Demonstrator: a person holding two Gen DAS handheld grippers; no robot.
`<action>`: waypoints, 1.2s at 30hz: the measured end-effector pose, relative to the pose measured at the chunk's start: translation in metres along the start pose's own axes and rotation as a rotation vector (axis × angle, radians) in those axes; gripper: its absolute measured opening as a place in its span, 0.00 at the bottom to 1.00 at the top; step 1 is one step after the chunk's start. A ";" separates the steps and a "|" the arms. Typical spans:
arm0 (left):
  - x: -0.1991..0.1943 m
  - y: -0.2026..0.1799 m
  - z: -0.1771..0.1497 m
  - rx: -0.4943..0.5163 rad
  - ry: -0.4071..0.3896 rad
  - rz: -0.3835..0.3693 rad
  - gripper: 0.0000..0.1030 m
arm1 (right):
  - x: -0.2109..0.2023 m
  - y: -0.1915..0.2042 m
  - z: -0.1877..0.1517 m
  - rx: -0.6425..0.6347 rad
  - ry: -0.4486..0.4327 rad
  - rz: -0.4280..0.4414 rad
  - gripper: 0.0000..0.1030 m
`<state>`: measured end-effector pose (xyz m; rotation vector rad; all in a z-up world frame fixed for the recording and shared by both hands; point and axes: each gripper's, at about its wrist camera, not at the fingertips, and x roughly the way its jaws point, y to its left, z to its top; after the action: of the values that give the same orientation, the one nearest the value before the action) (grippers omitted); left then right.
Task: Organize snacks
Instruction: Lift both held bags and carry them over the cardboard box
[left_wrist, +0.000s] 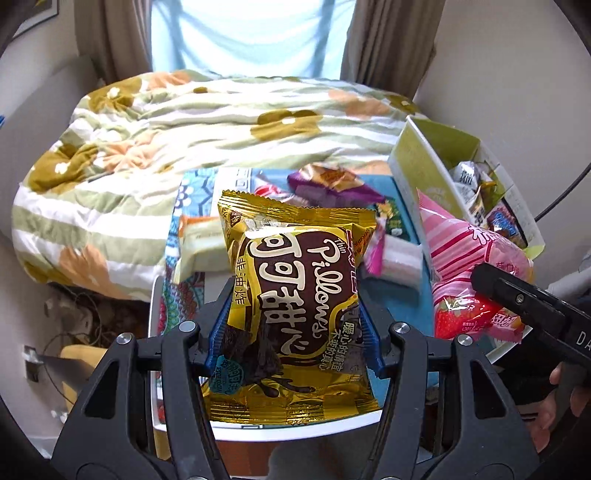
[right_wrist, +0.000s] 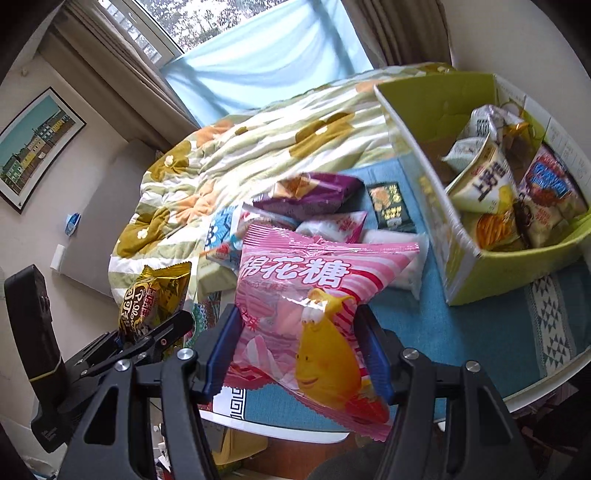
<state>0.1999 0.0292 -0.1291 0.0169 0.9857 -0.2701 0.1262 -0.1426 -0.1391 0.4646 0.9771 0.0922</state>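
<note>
Left gripper (left_wrist: 293, 325) clamped on gold bag (left_wrist: 295, 295) across its middle, blue pads (left_wrist: 221, 325) denting the puffed foil; right gripper (right_wrist: 299, 347) clamped on pink bag (right_wrist: 314, 314) low on its body, top half flopping forward. Both packs held above blue cloth (right_wrist: 461, 332), green box (right_wrist: 498, 273) off to the right, already part full. Likely trouble: slick, air-filled film sliding out between pads during a swing toward the box; harder squeeze bursting a seam or crushing contents. Also possible: the drooping pink corner catching the box wall, or the two grippers, close side by side, knocking together. Loose packs (right_wrist: 317, 195) beyond at risk of being swept off.
</note>
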 end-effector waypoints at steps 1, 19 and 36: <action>-0.003 -0.008 0.009 0.011 -0.014 -0.006 0.53 | -0.009 -0.003 0.006 -0.003 -0.025 -0.001 0.57; 0.090 -0.226 0.147 0.076 -0.014 -0.083 0.53 | -0.075 -0.160 0.152 -0.028 -0.178 -0.078 0.57; 0.158 -0.254 0.149 0.023 0.102 -0.027 0.99 | -0.034 -0.247 0.211 -0.032 -0.057 -0.042 0.57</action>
<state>0.3455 -0.2709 -0.1495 0.0385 1.0850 -0.3072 0.2472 -0.4449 -0.1172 0.4149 0.9280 0.0571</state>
